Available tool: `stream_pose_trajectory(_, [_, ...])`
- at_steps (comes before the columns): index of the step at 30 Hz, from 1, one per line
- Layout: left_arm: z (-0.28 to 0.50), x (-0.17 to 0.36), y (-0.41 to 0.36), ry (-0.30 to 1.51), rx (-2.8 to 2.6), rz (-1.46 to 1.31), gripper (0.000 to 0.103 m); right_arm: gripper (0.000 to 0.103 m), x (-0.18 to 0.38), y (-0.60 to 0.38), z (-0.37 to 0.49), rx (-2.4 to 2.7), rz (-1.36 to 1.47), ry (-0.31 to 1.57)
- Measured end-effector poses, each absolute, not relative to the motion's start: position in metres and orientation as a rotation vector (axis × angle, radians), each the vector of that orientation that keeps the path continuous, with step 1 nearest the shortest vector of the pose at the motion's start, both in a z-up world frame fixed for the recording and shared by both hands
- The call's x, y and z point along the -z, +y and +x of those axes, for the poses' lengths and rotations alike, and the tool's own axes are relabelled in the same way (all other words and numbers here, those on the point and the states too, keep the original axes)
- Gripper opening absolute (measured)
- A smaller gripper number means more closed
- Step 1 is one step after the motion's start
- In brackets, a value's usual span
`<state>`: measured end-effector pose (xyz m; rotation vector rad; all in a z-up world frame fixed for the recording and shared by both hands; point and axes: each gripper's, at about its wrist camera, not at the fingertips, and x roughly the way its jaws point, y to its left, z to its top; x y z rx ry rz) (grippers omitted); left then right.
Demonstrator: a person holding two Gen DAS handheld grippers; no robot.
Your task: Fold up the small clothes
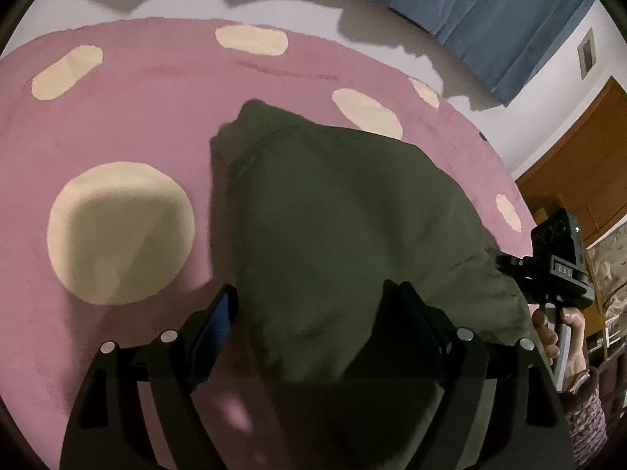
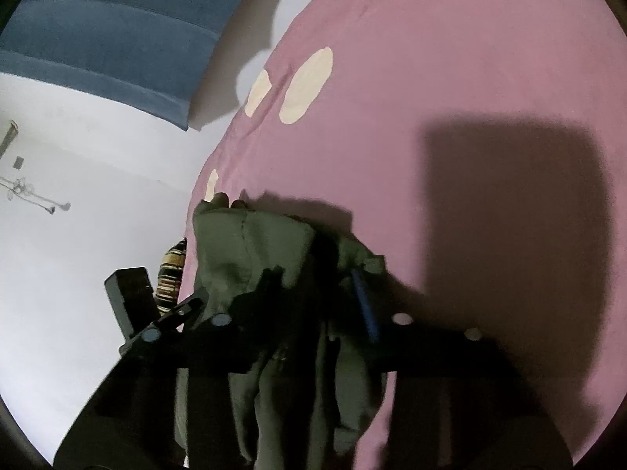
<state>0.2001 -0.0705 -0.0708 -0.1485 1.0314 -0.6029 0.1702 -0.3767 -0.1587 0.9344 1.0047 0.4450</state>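
On pink spotted bedcover (image 1: pixel 129 125), olive garment (image 1: pixel 345 211), left jaws spread, right jaws clamping it, blue curtain (image 1: pixel 490 11)

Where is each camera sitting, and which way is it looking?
Left wrist: on the left hand-held gripper, looking down at the olive-green cloth garment; the person's other hand shows.
Right wrist: on the right hand-held gripper, looking across the garment.
Both share the garment and the pink bedspread with cream spots.
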Motion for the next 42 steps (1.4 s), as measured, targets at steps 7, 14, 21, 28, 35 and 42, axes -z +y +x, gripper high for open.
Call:
stream_pose_trajectory(7, [0.197, 0.075, -0.073, 1.030, 0.595, -0.131, 0.083, 0.023, 0.168, -0.380, 0.169, -0.451, 0.988, 0.985])
stream_pose_trajectory(14, [0.195, 0.071, -0.071, 1.039, 0.584, -0.133, 0.082, 0.024, 0.170, -0.386, 0.163, -0.443, 1.030, 0.961])
stream_pose_trajectory(21, [0.172, 0.052, -0.069, 1.003, 0.520, -0.068, 0.082, 0.029, 0.162, -0.396, 0.133, -0.387, 1.061, 0.937])
stream_pose_trajectory(28, [0.130, 0.025, -0.055, 0.938, 0.457, -0.037, 0.082, 0.050, 0.148, -0.399, 0.076, -0.320, 1.019, 0.914])
stream_pose_trajectory(35, [0.078, 0.017, -0.043, 0.907, 0.397, -0.014, 0.082, 0.059, 0.141, -0.391, 0.016, -0.281, 1.015, 0.879])
stream_pose_trajectory(42, [0.025, 0.019, -0.026, 0.895, 0.348, -0.062, 0.082, 0.068, 0.132, -0.372, -0.023, -0.216, 0.976, 0.884])
